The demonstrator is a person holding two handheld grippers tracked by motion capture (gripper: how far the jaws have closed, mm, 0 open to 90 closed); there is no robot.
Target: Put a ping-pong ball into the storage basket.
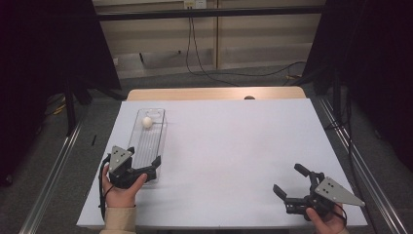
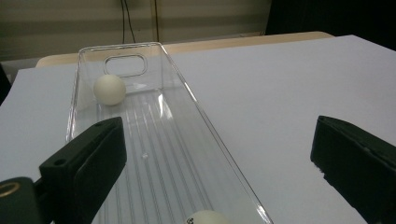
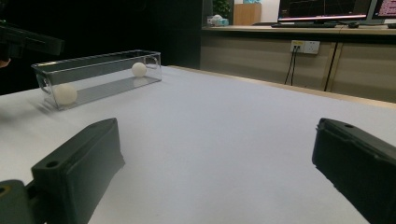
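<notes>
The left tongs (image 1: 143, 165) are released, the jaws standing wide apart above the near end of the clear plastic tray (image 1: 160, 127), which lies on the left side of the white counter (image 1: 234, 146). One white ball (image 1: 147, 121) rests inside the tray at its far end, and a second ball (image 3: 65, 94) lies at the near end, just below the left tongs. The right tongs (image 1: 291, 181) are also released and grasp nothing, low over the near right part of the counter, well apart from the tray.
</notes>
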